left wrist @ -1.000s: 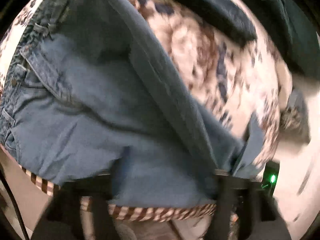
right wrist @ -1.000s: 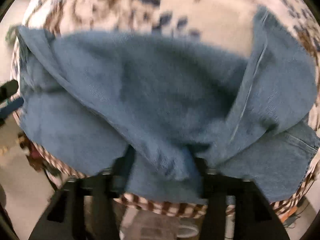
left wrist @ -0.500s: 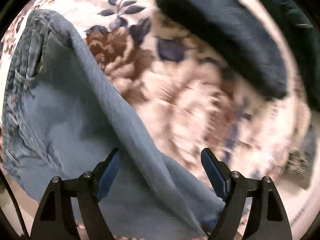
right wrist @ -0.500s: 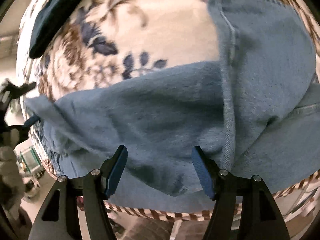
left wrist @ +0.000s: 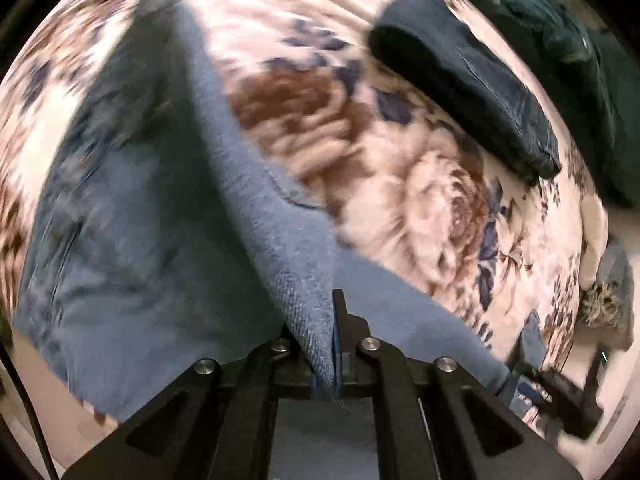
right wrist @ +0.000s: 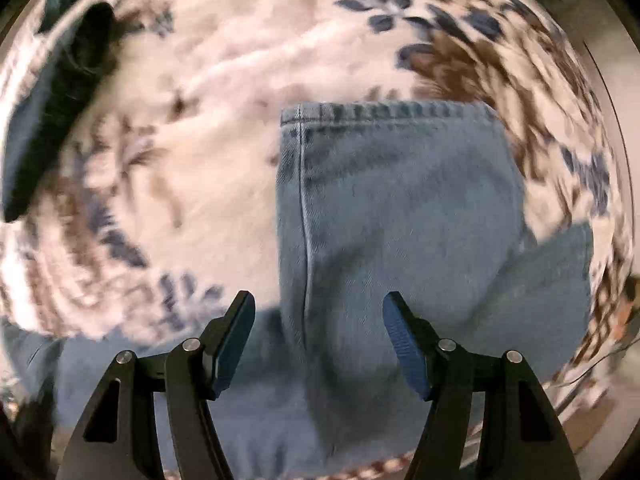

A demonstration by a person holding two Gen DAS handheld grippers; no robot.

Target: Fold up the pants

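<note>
Light blue jeans (left wrist: 132, 240) lie on a floral blanket (left wrist: 400, 184). In the left wrist view my left gripper (left wrist: 334, 320) is shut on a raised fold of the jeans, which runs up and left from the fingers. In the right wrist view a leg of the jeans (right wrist: 400, 208) lies flat with its hem at the far end. My right gripper (right wrist: 318, 332) is open just above that leg, with nothing between its blue pads (right wrist: 404, 344).
A folded dark garment (left wrist: 472, 80) lies on the blanket at the upper right of the left wrist view, with another dark green one (left wrist: 580, 40) behind it. The dark garment also shows at the left of the right wrist view (right wrist: 52, 112). The blanket's striped edge (right wrist: 384, 466) is near.
My left gripper has gone from open to shut on a fold of the jeans. My right gripper has stayed open and swung over the leg toward its hem.
</note>
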